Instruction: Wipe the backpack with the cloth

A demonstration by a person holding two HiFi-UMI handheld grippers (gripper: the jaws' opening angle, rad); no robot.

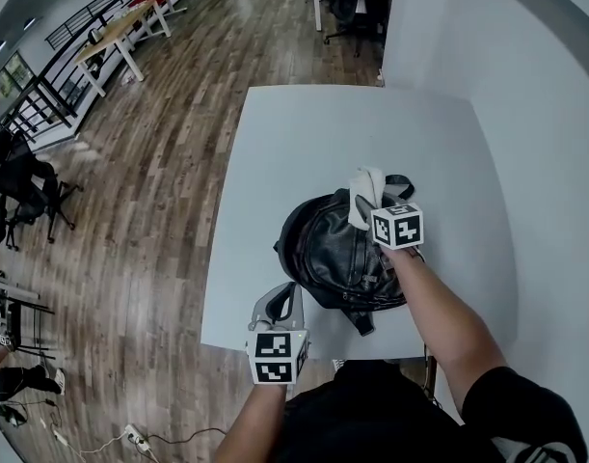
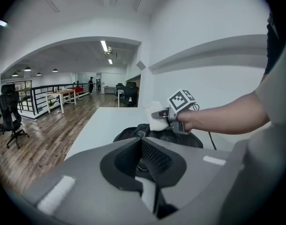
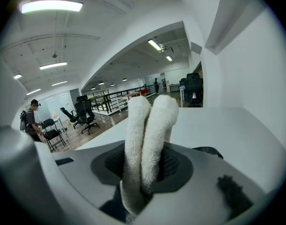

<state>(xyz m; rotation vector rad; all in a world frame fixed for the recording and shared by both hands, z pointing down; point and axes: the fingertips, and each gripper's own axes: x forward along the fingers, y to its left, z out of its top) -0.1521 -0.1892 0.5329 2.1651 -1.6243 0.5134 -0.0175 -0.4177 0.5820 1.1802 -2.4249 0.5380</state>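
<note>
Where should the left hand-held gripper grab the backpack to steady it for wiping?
Probably the thin strap lying at the backpack's near end, approached from the near-left, where the left hand-held gripper is. The rounded body looks too broad for the jaws, and the right hand-held gripper holds the cloth over the far side.

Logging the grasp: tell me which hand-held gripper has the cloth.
The right hand-held gripper: its jaws are shut on the folded white cloth, over the backpack. The left hand-held gripper has none.
</note>
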